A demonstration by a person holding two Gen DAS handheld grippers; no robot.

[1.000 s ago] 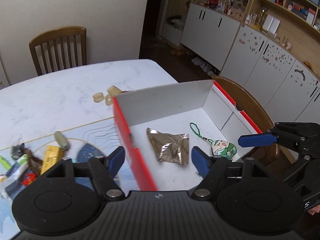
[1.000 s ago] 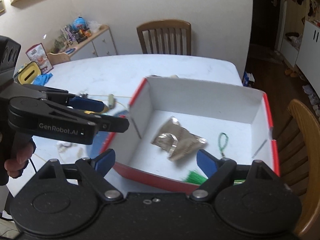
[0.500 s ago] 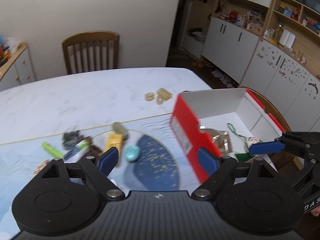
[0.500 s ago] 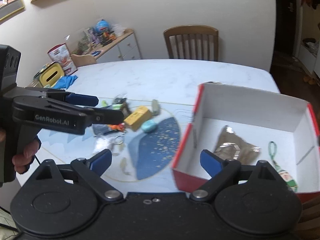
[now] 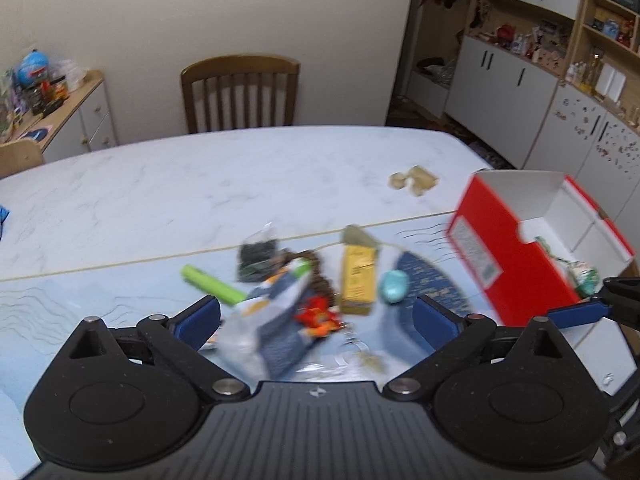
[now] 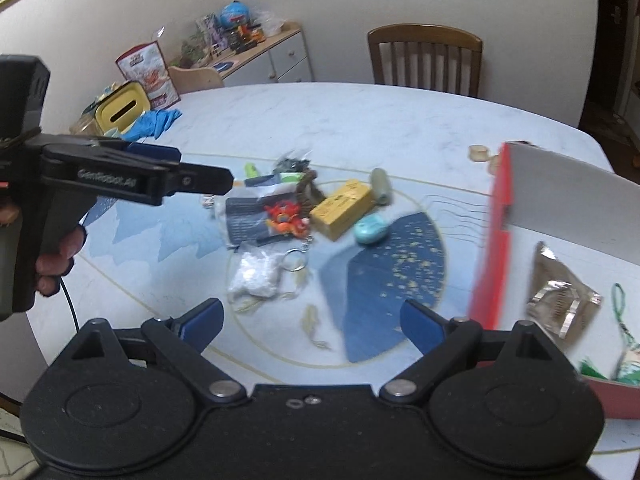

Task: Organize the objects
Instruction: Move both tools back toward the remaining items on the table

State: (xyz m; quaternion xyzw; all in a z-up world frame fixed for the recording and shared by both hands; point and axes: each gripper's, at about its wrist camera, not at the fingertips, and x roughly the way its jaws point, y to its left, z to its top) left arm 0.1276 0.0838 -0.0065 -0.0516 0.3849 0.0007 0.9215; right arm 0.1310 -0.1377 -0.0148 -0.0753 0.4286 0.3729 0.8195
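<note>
A pile of small objects lies on the blue mat: a yellow box (image 5: 357, 280) (image 6: 342, 208), a teal oval case (image 5: 394, 286) (image 6: 372, 229), a green tube (image 5: 210, 282), a red toy keychain (image 6: 286, 216), a printed packet (image 5: 276, 320) and a white bag (image 6: 256, 274). A red box with white inside (image 5: 504, 256) (image 6: 494, 240) stands at the right and holds a foil packet (image 6: 560, 296) and a green charm (image 5: 586, 276). My left gripper (image 5: 316, 320) is open and empty above the pile. My right gripper (image 6: 312, 320) is open and empty over the mat.
A white marble table (image 5: 200, 184) carries the mat. Tan pieces (image 5: 414, 178) lie beyond the box. A wooden chair (image 5: 240, 92) stands at the far side. A blue glove (image 6: 154, 122) and a yellow container (image 6: 122, 110) sit at the table's left edge.
Both grippers have swung left, away from the red box and over the pile of objects on the mat. Both stay open and empty.
</note>
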